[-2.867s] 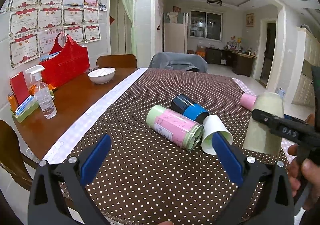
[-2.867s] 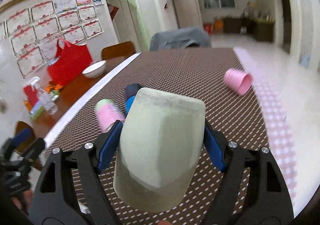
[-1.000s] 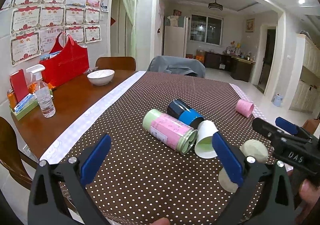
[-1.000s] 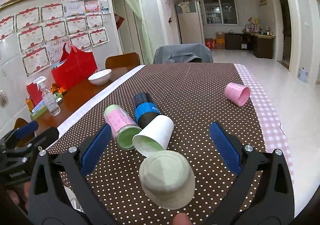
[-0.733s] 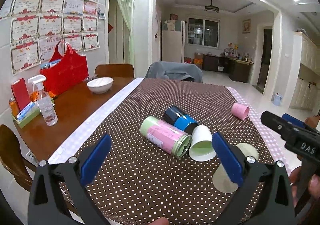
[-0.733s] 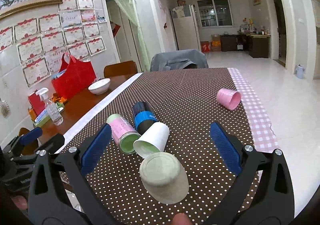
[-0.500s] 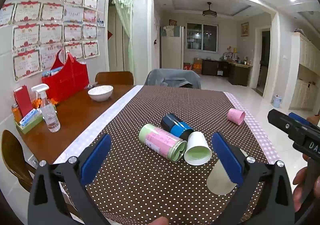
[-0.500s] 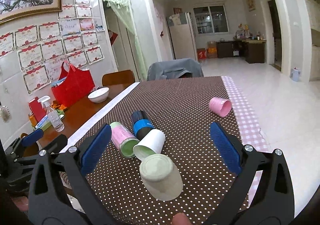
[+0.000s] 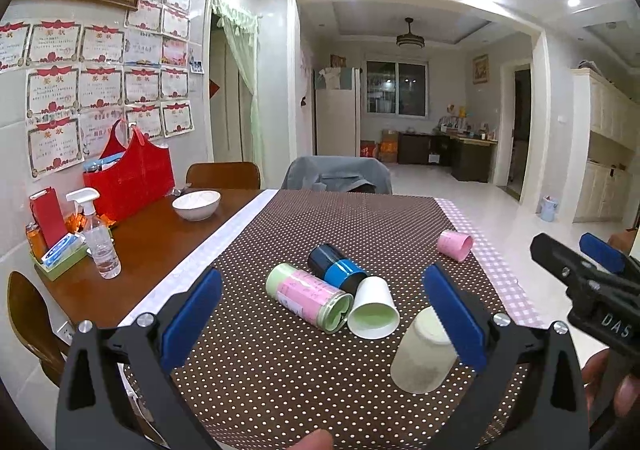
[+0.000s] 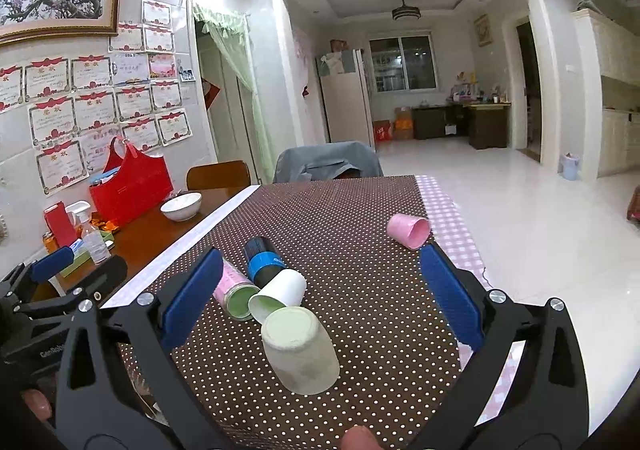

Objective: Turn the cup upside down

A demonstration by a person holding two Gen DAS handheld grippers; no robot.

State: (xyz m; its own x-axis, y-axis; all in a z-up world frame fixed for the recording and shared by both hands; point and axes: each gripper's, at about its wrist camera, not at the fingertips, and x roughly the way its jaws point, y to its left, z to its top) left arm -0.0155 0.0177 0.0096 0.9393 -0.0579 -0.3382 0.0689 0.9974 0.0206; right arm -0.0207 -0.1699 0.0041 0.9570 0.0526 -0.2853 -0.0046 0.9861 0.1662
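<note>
The pale green cup [image 10: 299,350] stands upside down, base up, on the brown dotted tablecloth [image 10: 360,234] near the front edge. It also shows in the left wrist view [image 9: 424,354], partly behind a blue pad. My right gripper [image 10: 316,306] is open and empty, raised above and behind the cup. My left gripper [image 9: 324,318] is open and empty, held above the table's front edge. The right gripper also shows at the right of the left wrist view [image 9: 592,278].
A white cup [image 10: 278,296], a pink-labelled can [image 10: 234,290] and a blue-banded can [image 10: 262,262] lie on their sides behind the green cup. A pink cup [image 10: 410,230] lies at the right edge. A bowl [image 9: 196,205], spray bottle [image 9: 98,240] and red bag [image 9: 130,179] stand at the left.
My right gripper held the green cup, set it down upside down, opened and let go. Both grippers have since pulled back and up from the table.
</note>
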